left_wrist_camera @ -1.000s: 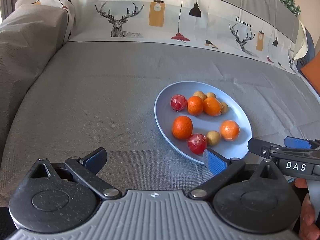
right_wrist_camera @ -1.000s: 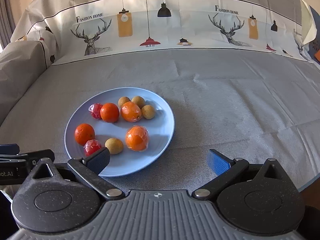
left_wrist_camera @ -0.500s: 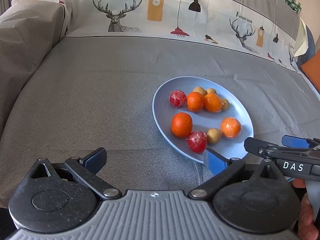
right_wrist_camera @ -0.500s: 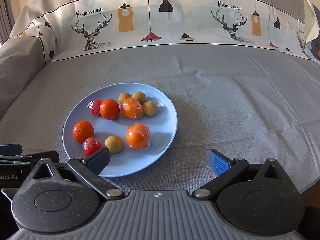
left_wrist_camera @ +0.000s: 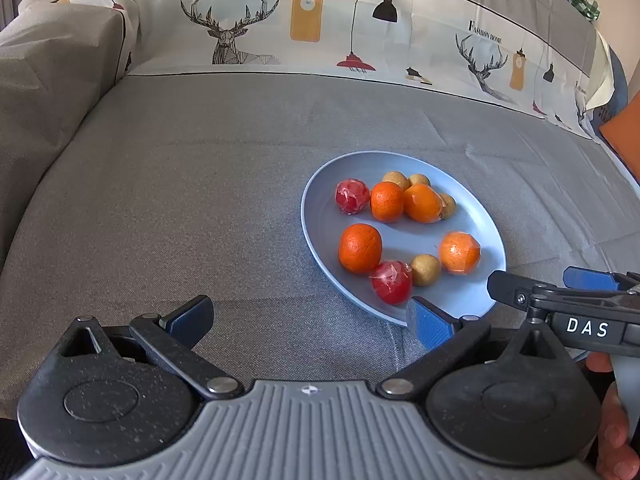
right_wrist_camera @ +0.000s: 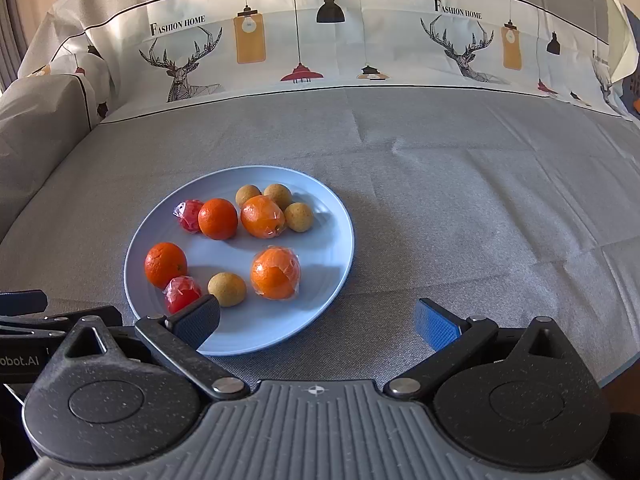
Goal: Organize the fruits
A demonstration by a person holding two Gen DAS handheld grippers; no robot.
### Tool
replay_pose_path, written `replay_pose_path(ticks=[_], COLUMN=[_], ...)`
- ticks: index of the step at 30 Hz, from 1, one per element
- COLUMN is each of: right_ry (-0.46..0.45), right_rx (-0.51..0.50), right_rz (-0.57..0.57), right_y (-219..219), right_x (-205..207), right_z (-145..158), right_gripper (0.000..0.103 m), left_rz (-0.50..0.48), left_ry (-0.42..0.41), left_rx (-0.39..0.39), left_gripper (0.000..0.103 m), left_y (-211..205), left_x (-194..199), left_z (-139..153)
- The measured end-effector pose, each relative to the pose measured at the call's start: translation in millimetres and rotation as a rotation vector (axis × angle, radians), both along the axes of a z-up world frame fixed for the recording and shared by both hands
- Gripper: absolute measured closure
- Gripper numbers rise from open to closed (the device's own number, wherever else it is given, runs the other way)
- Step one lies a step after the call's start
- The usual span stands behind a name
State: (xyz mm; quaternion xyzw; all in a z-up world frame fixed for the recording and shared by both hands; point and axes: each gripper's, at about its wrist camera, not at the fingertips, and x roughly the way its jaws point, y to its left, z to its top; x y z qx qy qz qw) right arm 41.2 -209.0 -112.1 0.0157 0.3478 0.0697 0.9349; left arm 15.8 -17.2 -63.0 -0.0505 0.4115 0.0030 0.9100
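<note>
A light blue plate [left_wrist_camera: 316, 216] [right_wrist_camera: 332, 240] lies on the grey cloth and holds several fruits: oranges [left_wrist_camera: 360, 248] [right_wrist_camera: 165, 264], some in clear wrap [right_wrist_camera: 275, 267], two red wrapped fruits [left_wrist_camera: 391, 282] [right_wrist_camera: 182, 293], and small tan round fruits [left_wrist_camera: 425, 269] [right_wrist_camera: 227, 289]. My left gripper [left_wrist_camera: 310, 318] is open and empty, just short of the plate's near left rim. My right gripper [right_wrist_camera: 318, 322] is open and empty too, over the plate's near right rim. Its black fingers [left_wrist_camera: 516, 292] show at the right of the left wrist view.
The grey cloth [right_wrist_camera: 460, 200] covers a wide surface with bare room left and right of the plate. A printed backdrop [right_wrist_camera: 320, 32] with deer and lamps rises behind. A grey draped bulk [left_wrist_camera: 48, 92] stands at the left. A hand [left_wrist_camera: 616, 440] holds the right tool.
Both views have crept slightly forward and down toward the plate. The fruits have not moved, and both grippers stay open.
</note>
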Motion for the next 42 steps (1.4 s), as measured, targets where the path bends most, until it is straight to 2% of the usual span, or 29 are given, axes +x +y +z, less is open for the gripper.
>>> replay_pose_path(ticks=[33,42], right_ry=[0.002,-0.001], right_rx=[0.001,0.028], right_rz=[-0.002,-0.011], right_y=[0.7,-0.6], right_x=[0.8,4.0], right_z=[-0.6,0.3], right_gripper=[0.001,0.001], left_rz=[-0.026,-0.051], left_ry=[-0.015,-0.037], left_rx=[0.013,0.001], left_gripper=[0.001,0.000], left_y=[-3.4,-6.6], left_x=[-0.4,1.2], left_z=[-1.1,-1.6])
